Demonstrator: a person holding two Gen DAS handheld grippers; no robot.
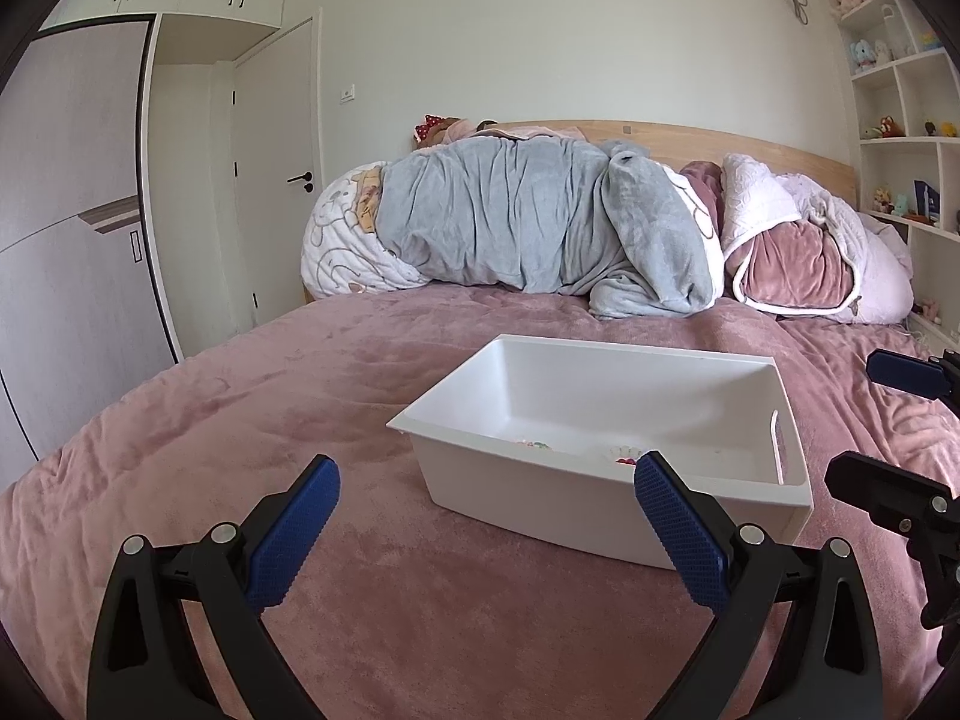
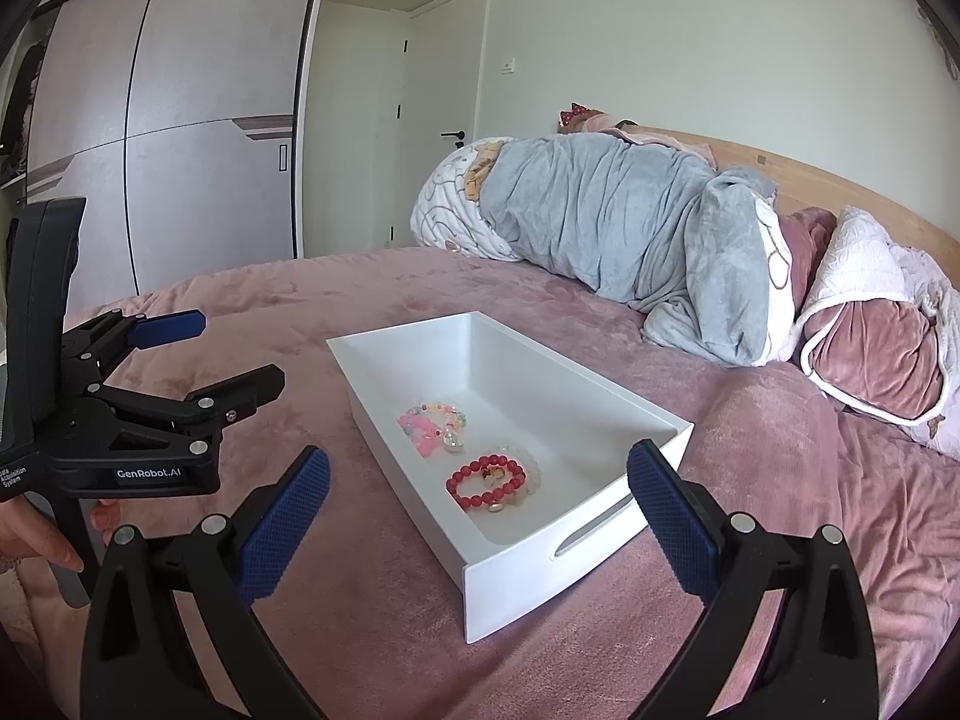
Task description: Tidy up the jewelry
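A white plastic bin point(image 2: 624, 402) sits on the pink bedspread; it also shows in the left wrist view point(image 1: 600, 498). Inside lie a red bead bracelet point(image 2: 485, 483) over a clear bead bracelet point(image 2: 528, 462), and a pink pastel bead bracelet point(image 2: 429, 423). Only slivers of them show over the bin's rim in the left wrist view point(image 1: 624, 455). My left gripper point(image 1: 486, 516) is open and empty in front of the bin; it also shows in the right wrist view point(image 2: 234, 354). My right gripper point(image 2: 477, 495) is open and empty, just short of the bin's near end; it shows at the left wrist view's right edge point(image 1: 882, 420).
A heap of grey and pink blankets point(image 1: 540, 222) and pillows point(image 2: 864, 348) lies along the wooden headboard point(image 1: 720, 144). A wardrobe point(image 2: 150, 138) and door point(image 1: 270, 174) stand left of the bed. Shelves with toys point(image 1: 900, 90) stand at the right.
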